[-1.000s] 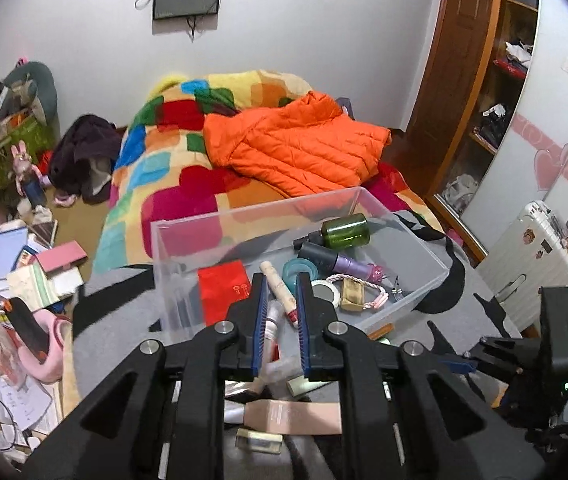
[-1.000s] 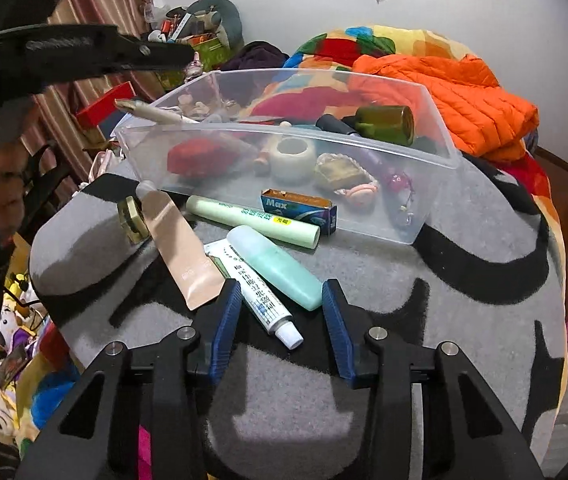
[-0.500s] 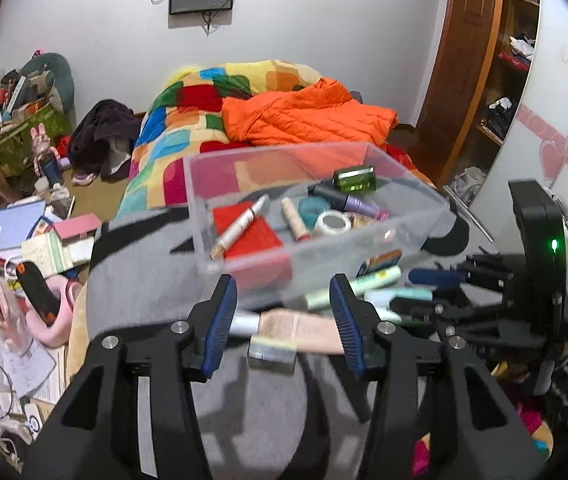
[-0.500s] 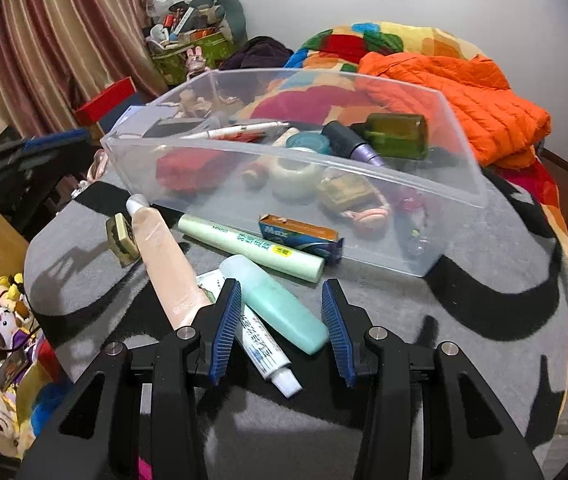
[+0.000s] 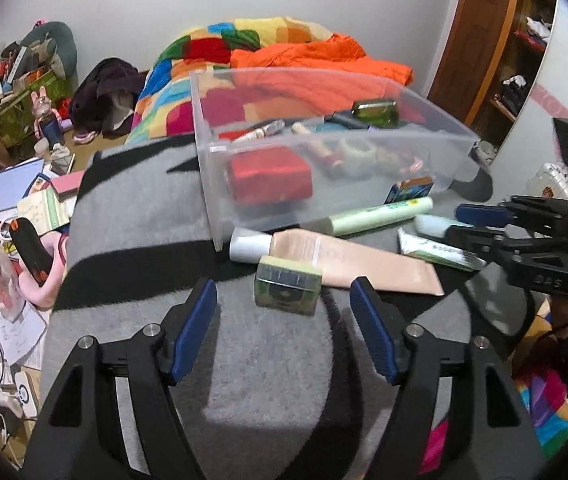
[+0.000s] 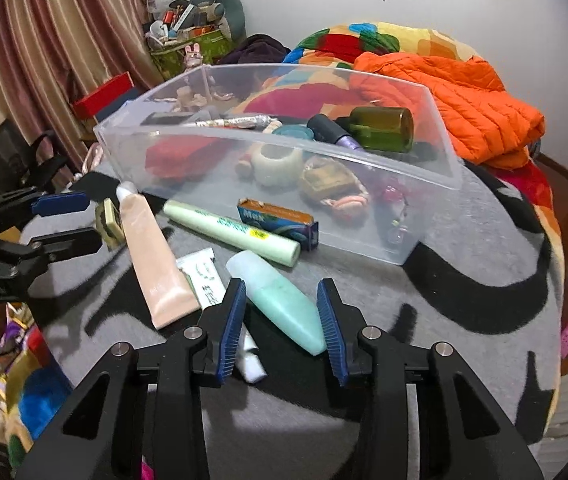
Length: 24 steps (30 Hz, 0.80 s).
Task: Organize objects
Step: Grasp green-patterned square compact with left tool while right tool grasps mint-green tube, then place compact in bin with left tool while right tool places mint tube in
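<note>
A clear plastic bin (image 5: pixel 436 128) (image 6: pixel 440 168) sits on a grey and black blanket and holds a red box (image 5: pixel 270 174), a green bottle (image 6: pixel 382 128) and several other small items. My left gripper (image 5: pixel 284 320) is open, its fingers on either side of a small green compact (image 5: pixel 287 289) beside a beige tube (image 5: pixel 356 258). My right gripper (image 6: pixel 282 322) is open around a mint bottle (image 6: pixel 280 304), above a white tube (image 6: pixel 204 276). A pale green tube (image 6: pixel 232 228) and a blue box (image 6: pixel 278 226) lie against the bin.
The blanket (image 6: pixel 464 280) covers a rounded surface that drops off at its edges. A colourful quilt and orange jacket (image 6: pixel 452 88) lie behind the bin. Clutter covers the floor at the left (image 5: pixel 16 200). A wooden wardrobe (image 5: pixel 496 32) stands at the right.
My left gripper let go of a tube into the bin, opened, pulled back and lowered around the green compact. My right gripper moved forward around the mint bottle.
</note>
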### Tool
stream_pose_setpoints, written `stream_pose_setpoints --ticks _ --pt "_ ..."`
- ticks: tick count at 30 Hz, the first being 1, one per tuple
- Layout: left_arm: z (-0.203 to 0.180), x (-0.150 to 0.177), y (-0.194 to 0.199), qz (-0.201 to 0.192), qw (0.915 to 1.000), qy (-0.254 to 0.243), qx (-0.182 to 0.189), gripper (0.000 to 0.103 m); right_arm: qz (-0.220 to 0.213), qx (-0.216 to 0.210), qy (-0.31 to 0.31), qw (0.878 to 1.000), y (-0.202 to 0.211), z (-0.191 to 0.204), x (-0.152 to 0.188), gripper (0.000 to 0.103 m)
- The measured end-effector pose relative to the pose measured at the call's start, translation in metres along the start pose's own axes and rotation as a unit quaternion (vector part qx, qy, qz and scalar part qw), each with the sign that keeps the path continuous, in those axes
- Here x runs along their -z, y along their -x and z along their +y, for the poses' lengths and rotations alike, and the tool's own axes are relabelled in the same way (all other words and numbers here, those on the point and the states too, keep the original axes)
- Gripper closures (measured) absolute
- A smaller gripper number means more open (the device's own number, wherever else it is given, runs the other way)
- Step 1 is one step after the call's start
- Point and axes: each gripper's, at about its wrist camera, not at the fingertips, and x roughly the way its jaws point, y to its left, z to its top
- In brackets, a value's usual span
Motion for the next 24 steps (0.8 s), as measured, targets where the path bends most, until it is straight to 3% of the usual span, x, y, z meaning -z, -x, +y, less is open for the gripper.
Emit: stream_pose_setpoints --ticks 4,9,10,12,24 --pt "0.000 0.001 -0.006 -0.009 0.9999 0.003 -0.011 0.036 0.003 0.007 -0.002 1.000 0.001 -0.001 0.011 0.070" --pt "-0.003 0.000 -0.008 -0.015 0.9998 0.006 -0.009 0.065 -0.006 0.014 -0.001 1.000 0.008 0.001 0.018 0.079" --pt "-0.004 0.000 -0.008 -0.016 0.9998 0.005 -0.009 0.067 -0.006 0.012 -0.002 1.000 0.009 0.001 0.019 0.081" --pt "-0.004 0.002 -0.006 -0.021 0.9997 0.006 -0.008 0.068 -0.007 0.008 -0.006 1.000 0.011 0.002 0.020 0.088" --pt "-0.010 0.000 0.031 -0.065 0.9978 0.004 -0.010 0.070 -0.046 0.005 -0.017 0.999 0.043 0.003 0.018 0.090"
